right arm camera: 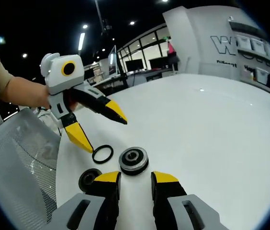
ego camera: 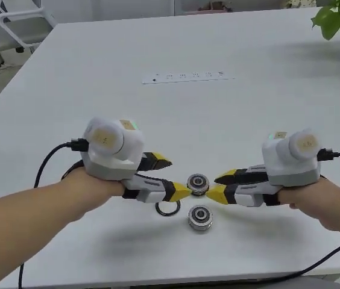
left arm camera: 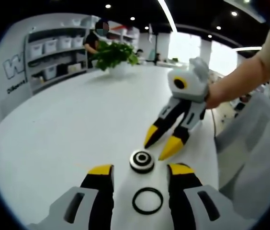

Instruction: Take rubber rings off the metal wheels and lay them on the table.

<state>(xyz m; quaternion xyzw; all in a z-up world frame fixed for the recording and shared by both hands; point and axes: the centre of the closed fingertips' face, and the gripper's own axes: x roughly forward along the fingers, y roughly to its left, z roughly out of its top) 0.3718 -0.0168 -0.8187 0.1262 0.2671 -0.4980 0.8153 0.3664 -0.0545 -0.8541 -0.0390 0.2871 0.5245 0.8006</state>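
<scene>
Closest to the front edge of the counter [ego camera: 248,120] lies the near wheel [ego camera: 200,217], flat and apart from both tools. Just to its left a loose rubber ring [ego camera: 167,209] lies flat on the counter under my left tool [ego camera: 180,177]. In the left gripper view the ring sits between that tool's two jaws, behind their tips, with a gap on each side. That tool stands wide and grips nothing. A little farther in, the far wheel [ego camera: 198,183] lies between the tips of both tools, which point at each other across it. It is just ahead of my right tool [ego camera: 213,185], whose jaws are parted more narrowly and are also empty. Whether any tip touches the wheel I cannot tell. Well beyond, toward the far edge, a socket strip [ego camera: 185,77] lies flat, and a plant [ego camera: 339,21] stands at the far right corner.
</scene>
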